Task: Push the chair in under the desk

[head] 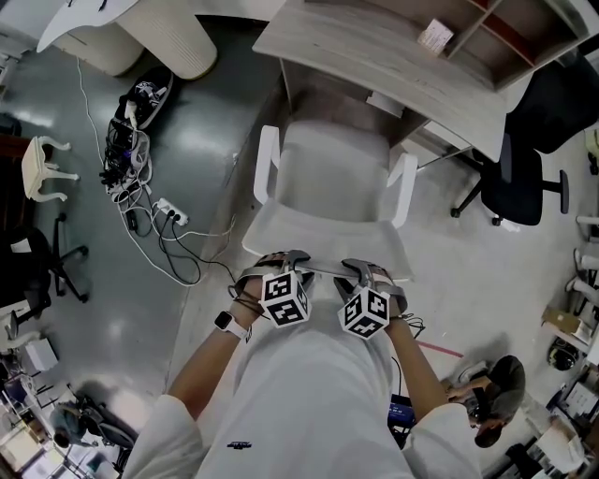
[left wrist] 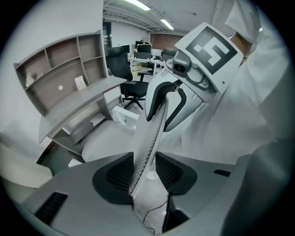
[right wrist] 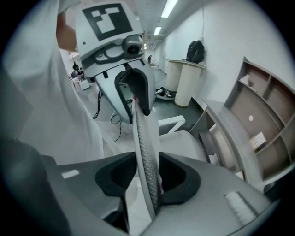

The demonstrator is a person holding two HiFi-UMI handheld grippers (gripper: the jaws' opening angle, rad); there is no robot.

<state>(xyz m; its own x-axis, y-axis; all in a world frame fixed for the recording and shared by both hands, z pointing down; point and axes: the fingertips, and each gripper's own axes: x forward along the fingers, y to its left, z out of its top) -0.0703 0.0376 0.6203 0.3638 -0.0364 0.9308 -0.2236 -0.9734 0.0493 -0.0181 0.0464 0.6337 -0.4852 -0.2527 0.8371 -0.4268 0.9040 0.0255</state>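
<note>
Bright overhead strip lights (right wrist: 169, 7); fisheye corners dark.
</note>
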